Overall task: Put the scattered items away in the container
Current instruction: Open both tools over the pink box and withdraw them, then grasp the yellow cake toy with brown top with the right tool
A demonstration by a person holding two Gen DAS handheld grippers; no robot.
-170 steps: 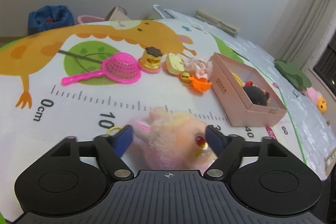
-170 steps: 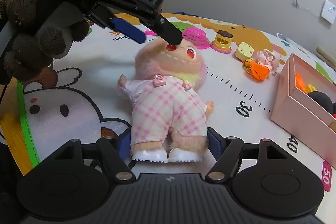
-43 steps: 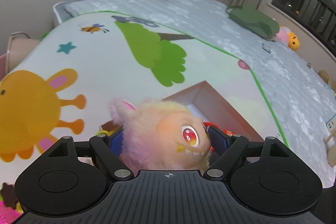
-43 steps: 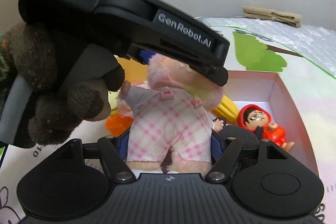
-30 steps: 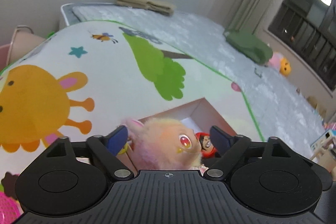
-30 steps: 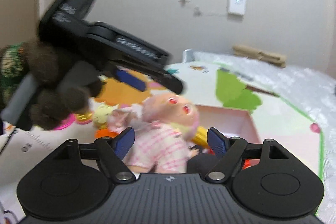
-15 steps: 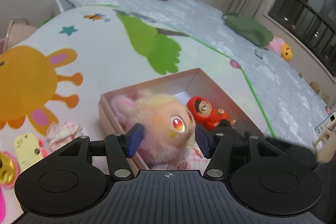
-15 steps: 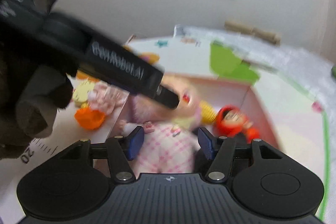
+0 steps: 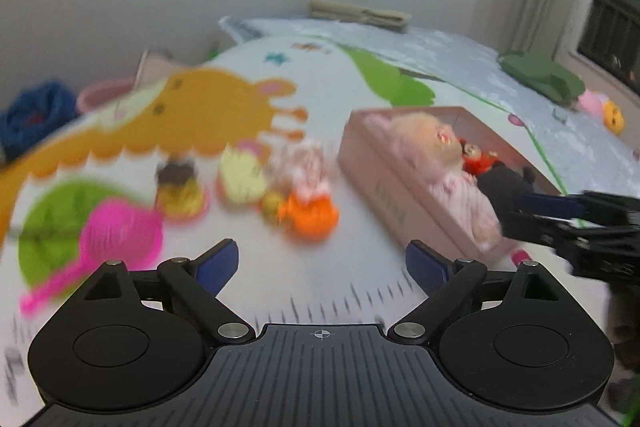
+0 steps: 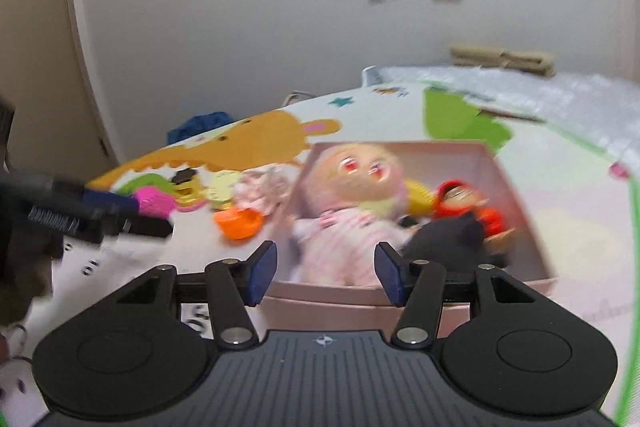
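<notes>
We see the left gripper [image 9: 322, 262] from its own camera with its two blue-padded fingers [image 9: 218, 263] spread wide apart and nothing between them. In the right wrist view this same gripper comes in from the left edge, blurred, pointing to the right. The right gripper [image 10: 324, 275] also has its fingers [image 10: 262, 273] parted, less widely, and they hold nothing. In the left wrist view it enters from the right edge and points to the left.
</notes>
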